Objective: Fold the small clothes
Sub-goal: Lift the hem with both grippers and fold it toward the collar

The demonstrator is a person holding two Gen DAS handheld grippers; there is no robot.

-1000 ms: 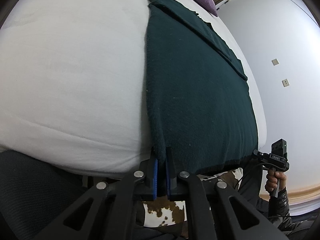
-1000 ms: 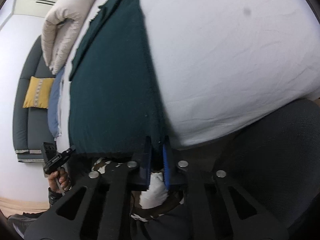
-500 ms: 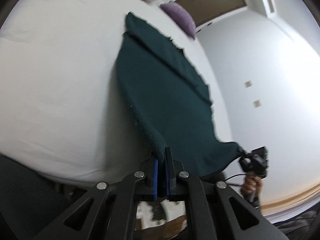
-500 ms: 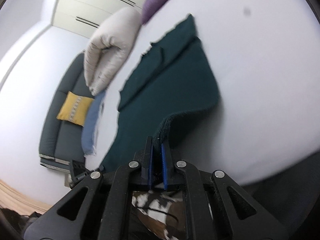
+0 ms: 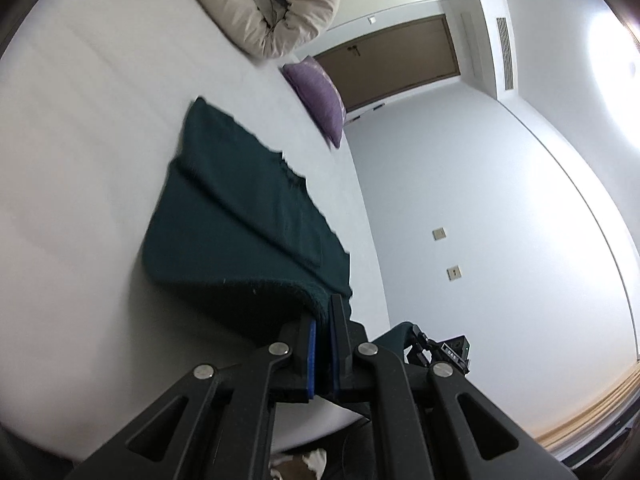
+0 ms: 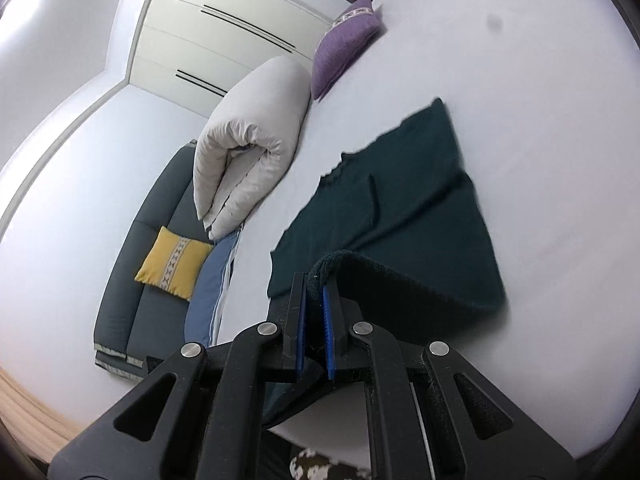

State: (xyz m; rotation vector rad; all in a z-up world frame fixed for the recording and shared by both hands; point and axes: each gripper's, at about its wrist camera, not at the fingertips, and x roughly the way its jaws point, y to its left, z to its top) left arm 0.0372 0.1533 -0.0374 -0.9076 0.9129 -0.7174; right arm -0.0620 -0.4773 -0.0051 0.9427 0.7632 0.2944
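A dark green garment [image 5: 240,216] lies on the white bed [image 5: 80,160]; it also shows in the right wrist view [image 6: 400,208]. My left gripper [image 5: 322,320] is shut on one near corner of the garment's hem and holds it lifted above the bed. My right gripper [image 6: 314,300] is shut on the other near corner, also lifted. The near edge curls up and over toward the far part of the garment. The other gripper [image 5: 444,350] shows at the lower right of the left wrist view.
A rolled beige duvet [image 6: 248,136] and a purple pillow [image 6: 348,36] lie at the far end of the bed. A grey sofa [image 6: 136,288] with a yellow cushion [image 6: 172,262] stands beside the bed. A white wall [image 5: 480,200] is on the other side.
Both grippers have lifted the garment's near edge off the bed edge and carried it up and forward over the garment. The cameras now tilt up toward the room.
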